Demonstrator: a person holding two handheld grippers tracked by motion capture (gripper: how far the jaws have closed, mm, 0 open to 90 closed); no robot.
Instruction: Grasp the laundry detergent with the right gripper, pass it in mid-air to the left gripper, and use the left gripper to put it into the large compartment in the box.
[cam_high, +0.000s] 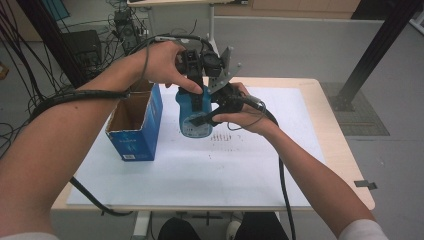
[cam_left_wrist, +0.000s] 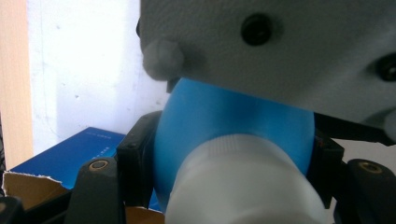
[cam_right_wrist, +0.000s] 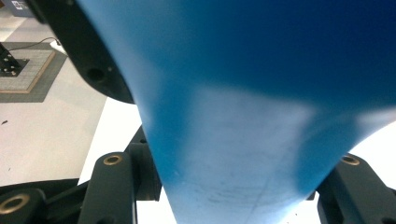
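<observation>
Bottle: a blue bottle (cam_high: 192, 116) with a white cap (cam_left_wrist: 243, 184) is held in the air above the white sheet (cam_high: 240, 165), just right of the box (cam_high: 137, 125), between the two grippers.
Bottle axis: the long axis is seen roughly upright in the high view, slightly tilted; the wider rounded base hangs lowest and the neck end is turned up toward the left gripper.
Bottle cap: in the left gripper view the white cap is seen nearest the camera, with the blue shoulder behind it.
Left gripper: the left gripper (cam_high: 197, 92) is brought down from above; its black jaws are clamped on the blue shoulder just below the cap, one on each side.
Right gripper: the right gripper (cam_high: 212, 116) is brought in from the right; its jaws are pressed against the two sides of the blue body, lower down than the left grip.
Grey plate: the three-cornered plate (cam_high: 225, 72) of the right gripper is seen just above the bottle.
Box: a blue carton with its top flaps open is stood on the sheet, near the table's left edge.
Table: a light wooden top (cam_high: 335, 130) is covered largely by the white sheet; small dark marks (cam_high: 222, 136) are seen on the sheet just right of the bottle.
</observation>
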